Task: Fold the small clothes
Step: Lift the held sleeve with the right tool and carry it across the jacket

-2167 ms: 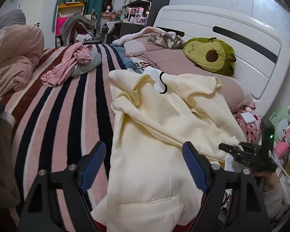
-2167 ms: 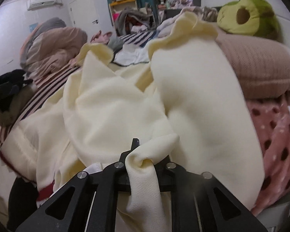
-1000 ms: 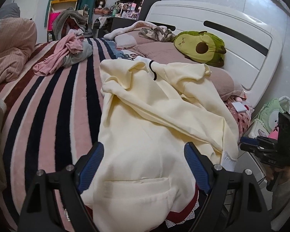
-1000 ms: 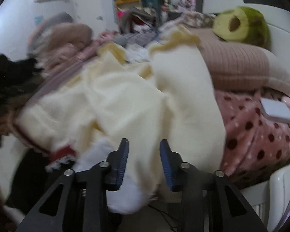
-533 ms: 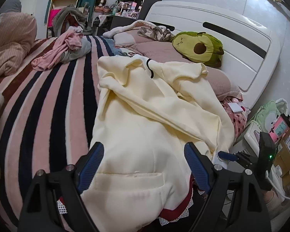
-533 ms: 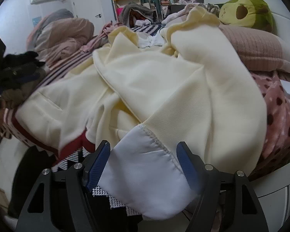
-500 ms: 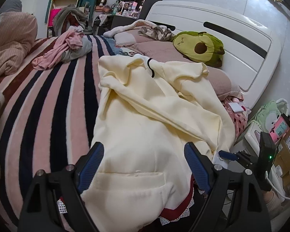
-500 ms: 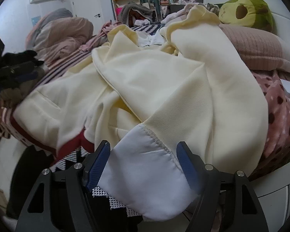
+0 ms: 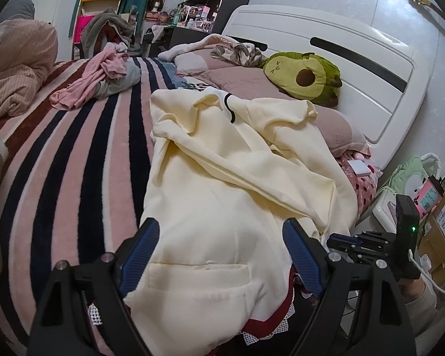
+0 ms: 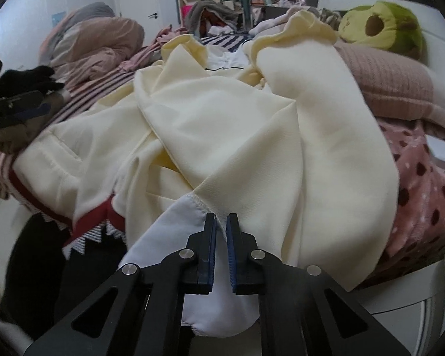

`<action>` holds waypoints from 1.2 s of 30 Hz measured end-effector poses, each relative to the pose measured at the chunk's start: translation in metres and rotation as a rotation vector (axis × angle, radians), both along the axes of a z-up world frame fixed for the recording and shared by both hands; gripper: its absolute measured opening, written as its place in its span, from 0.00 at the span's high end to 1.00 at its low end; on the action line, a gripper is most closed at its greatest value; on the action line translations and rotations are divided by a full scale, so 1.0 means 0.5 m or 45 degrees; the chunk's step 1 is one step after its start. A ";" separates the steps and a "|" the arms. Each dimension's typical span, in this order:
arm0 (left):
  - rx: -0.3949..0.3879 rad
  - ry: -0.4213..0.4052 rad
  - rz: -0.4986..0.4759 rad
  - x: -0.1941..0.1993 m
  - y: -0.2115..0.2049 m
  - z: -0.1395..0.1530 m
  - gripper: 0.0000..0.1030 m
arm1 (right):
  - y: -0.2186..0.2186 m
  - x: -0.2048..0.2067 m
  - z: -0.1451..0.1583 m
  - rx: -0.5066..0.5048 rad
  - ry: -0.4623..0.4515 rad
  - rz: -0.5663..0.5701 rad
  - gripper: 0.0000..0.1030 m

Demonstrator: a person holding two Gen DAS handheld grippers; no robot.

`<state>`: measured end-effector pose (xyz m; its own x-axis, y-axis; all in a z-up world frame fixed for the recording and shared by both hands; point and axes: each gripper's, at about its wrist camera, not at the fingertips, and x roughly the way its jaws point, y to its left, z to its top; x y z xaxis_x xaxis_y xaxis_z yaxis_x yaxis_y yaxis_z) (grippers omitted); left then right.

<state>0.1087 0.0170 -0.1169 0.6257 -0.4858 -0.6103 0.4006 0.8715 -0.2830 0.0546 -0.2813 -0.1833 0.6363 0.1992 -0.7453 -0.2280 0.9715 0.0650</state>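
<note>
- The left gripper (image 9: 219, 249) has its two blue-padded jaws spread wide, holding nothing — they hover over the hem of one cream garment (image 9: 222, 195).
- The right gripper (image 10: 221, 228) has its jaws nearly closed, with the white cuff (image 10: 175, 231) of the garment's sleeve between the pads; a thin gap remains (whether the cloth is truly pinched, I cannot tell).
- The cream garment lies spread on the striped blanket (image 9: 59, 160), one patch pocket near its hem, with a red-trimmed piece (image 9: 267, 323) underneath.
- Beyond it — one pink pillow (image 9: 246, 86) bearing one avocado plush (image 9: 305, 74).
- Farther left, one crumpled pink garment (image 9: 89, 86).
</note>
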 end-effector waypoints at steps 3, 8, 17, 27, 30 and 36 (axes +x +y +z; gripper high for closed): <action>-0.001 -0.002 0.002 -0.002 0.002 0.000 0.20 | 0.003 0.000 -0.002 0.068 0.014 -0.013 0.67; -0.002 0.001 0.008 -0.002 0.006 0.000 0.20 | 0.041 -0.004 -0.015 0.022 -0.026 -0.026 0.40; -0.003 -0.005 0.033 -0.009 0.024 0.001 0.20 | 0.054 -0.006 -0.018 -0.173 -0.121 -0.136 0.59; -0.005 -0.022 0.017 -0.010 0.018 0.006 0.20 | -0.010 -0.004 0.011 0.108 -0.070 -0.078 0.96; -0.009 -0.028 0.017 -0.008 0.018 0.009 0.20 | -0.024 0.006 0.046 0.309 -0.070 -0.001 0.96; -0.019 -0.039 0.024 -0.004 0.022 0.014 0.20 | -0.020 0.078 0.102 0.606 -0.082 0.150 0.96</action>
